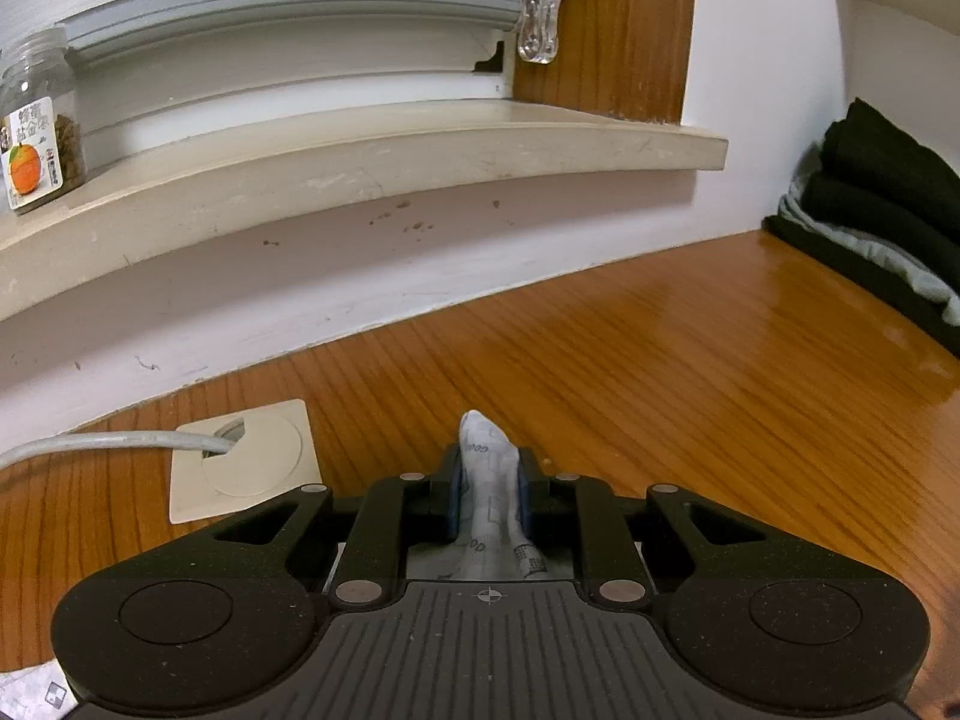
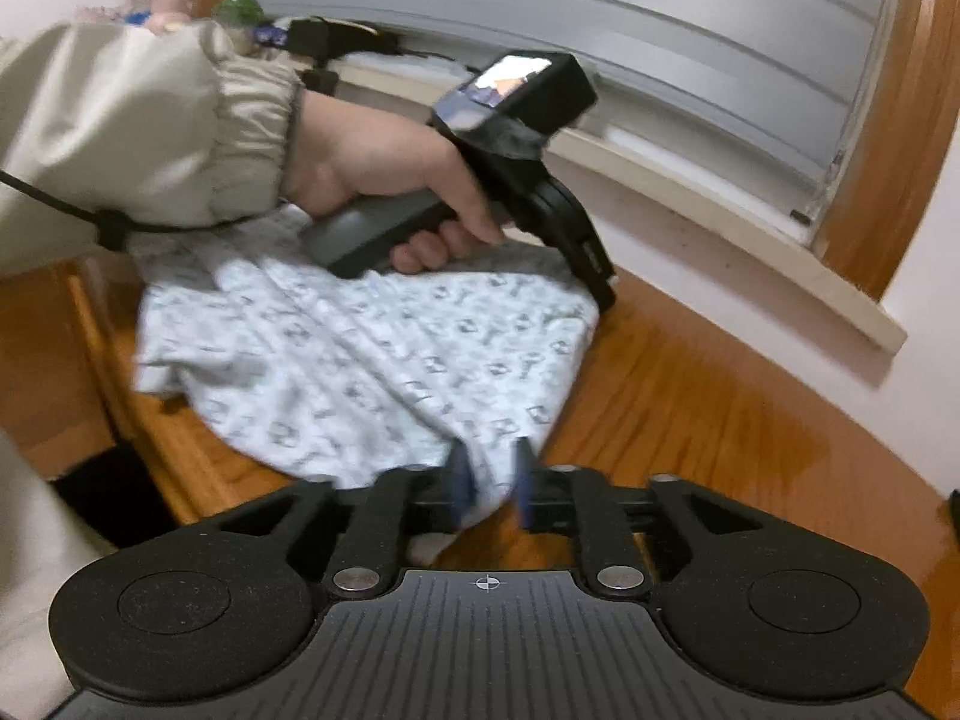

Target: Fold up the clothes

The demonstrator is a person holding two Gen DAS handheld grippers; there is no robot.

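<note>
Both tongs were clenched on the printed garment [image 2: 372, 360]: left gripper [image 1: 491, 480] pinching a corner, right gripper [image 2: 491, 480] an edge; cloth stretched toward 11 o'clock over the table [image 2: 690, 396].

The right gripper [image 2: 491, 483] has its jaws closed on a bunched edge of the white patterned garment [image 2: 372, 360], which spreads away over the wooden bench [image 2: 720, 420]. Beyond the garment, a hand [image 2: 384, 174] in a beige sleeve [image 2: 138, 126] grips the left gripper [image 2: 603, 294], its tip at the garment's far edge, the view blurred.
</note>
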